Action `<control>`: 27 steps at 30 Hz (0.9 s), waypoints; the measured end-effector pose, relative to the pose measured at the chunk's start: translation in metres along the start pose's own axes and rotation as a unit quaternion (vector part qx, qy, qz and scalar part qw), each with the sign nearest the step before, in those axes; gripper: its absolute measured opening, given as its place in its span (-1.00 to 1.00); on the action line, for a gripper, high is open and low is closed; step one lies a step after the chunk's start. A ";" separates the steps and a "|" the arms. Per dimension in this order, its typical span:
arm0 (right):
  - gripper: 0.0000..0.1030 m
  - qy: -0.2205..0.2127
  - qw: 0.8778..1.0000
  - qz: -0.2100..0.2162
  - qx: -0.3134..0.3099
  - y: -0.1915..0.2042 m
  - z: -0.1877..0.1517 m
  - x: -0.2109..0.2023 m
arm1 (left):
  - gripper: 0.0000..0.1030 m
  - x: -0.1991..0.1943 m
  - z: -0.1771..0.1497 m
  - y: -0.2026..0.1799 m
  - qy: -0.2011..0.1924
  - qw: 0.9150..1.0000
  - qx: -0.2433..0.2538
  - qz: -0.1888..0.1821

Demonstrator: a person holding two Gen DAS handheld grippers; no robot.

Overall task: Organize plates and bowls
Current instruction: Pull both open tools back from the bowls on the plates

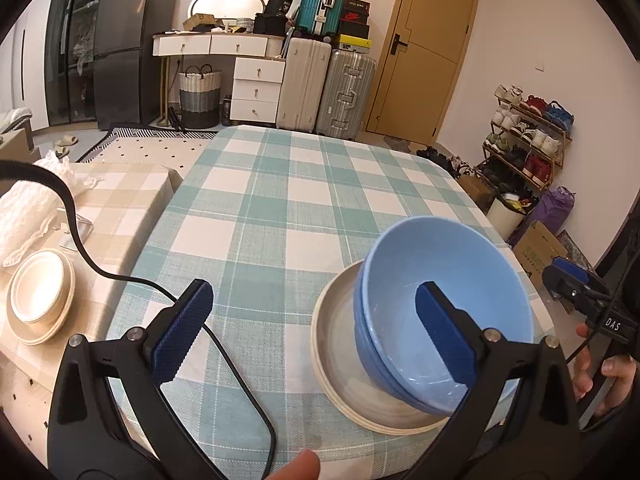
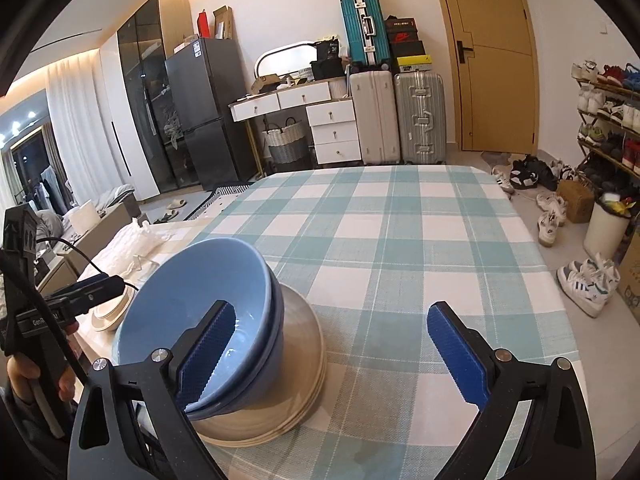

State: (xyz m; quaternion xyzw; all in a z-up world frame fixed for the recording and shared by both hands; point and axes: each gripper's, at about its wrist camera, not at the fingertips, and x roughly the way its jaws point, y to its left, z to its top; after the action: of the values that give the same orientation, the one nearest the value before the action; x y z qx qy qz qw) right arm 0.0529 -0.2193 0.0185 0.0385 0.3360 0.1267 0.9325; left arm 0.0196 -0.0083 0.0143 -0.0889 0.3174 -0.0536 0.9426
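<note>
Both grippers, left gripper (image 1: 314, 324) and right gripper (image 2: 332, 354), hang with jaws spread, gripping nothing. Nested blue bowls (image 1: 444, 300) sit on stacked plates (image 1: 336, 344) at the counter's (image 1: 280, 200) near edge: likely rigid, slick, breakable; take them by the rim.

Left gripper (image 1: 308, 330) jaws wide, empty; stacked blue bowls (image 1: 448, 304) on cream plates (image 1: 340, 364), teal checked tablecloth (image 1: 280, 208).

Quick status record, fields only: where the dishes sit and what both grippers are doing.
blue bowls: nested, resting tilted on the beige plates
plates: stacked on checked tablecloth, near edge
second stack: white dishes on the side table
left gripper: jaws open, empty
right gripper: jaws open, empty
</note>
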 end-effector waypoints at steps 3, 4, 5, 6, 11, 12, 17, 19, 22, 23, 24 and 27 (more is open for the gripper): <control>0.91 -0.007 1.000 -0.013 -0.010 -0.001 -0.001 -0.003 | 0.95 -0.003 0.002 0.004 -0.010 1.000 0.000 0.008; 0.91 -0.013 1.000 -0.018 -0.013 -0.001 -0.001 -0.005 | 0.95 -0.004 0.003 0.006 -0.013 1.000 0.000 0.010; 0.91 -0.018 0.999 -0.021 -0.016 -0.002 -0.001 -0.006 | 0.95 -0.005 0.003 0.006 -0.015 1.000 0.001 0.013; 0.91 -0.022 0.999 -0.023 -0.018 -0.002 -0.001 -0.008 | 0.95 -0.007 0.004 0.007 -0.021 1.000 0.003 0.017; 0.92 -0.045 0.997 -0.039 -0.045 0.002 -0.005 -0.013 | 0.95 -0.016 0.004 0.011 -0.048 0.998 0.008 0.034; 0.92 -0.052 0.996 -0.047 -0.055 0.004 -0.007 -0.015 | 0.95 -0.018 0.004 0.012 -0.053 0.998 0.010 0.037; 0.93 -0.063 0.996 -0.030 -0.055 0.002 -0.012 -0.017 | 0.95 -0.029 0.003 0.017 -0.081 0.995 0.011 0.049; 0.93 -0.070 0.996 -0.030 -0.051 0.001 -0.013 -0.018 | 0.95 -0.032 0.000 0.021 -0.086 0.995 0.012 0.052; 0.93 -0.078 0.994 -0.048 -0.058 0.000 -0.018 -0.017 | 0.95 -0.034 -0.005 0.027 -0.090 0.994 0.015 0.061; 0.93 -0.078 0.994 -0.053 -0.058 -0.001 -0.019 -0.016 | 0.95 -0.035 -0.008 0.029 -0.094 0.993 0.016 0.063; 0.93 -0.077 0.994 -0.057 -0.058 -0.001 -0.020 -0.015 | 0.95 -0.035 -0.010 0.031 -0.097 0.993 0.018 0.065; 0.93 -0.078 0.994 -0.050 -0.050 -0.005 -0.023 -0.015 | 0.95 -0.033 -0.016 0.036 -0.096 0.993 0.022 0.067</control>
State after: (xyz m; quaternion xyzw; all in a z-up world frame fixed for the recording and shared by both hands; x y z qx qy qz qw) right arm 0.0285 -0.2280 0.0092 -0.0154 0.2568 0.0936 0.9618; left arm -0.0145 0.0296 0.0135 -0.0511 0.2296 0.0116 0.9719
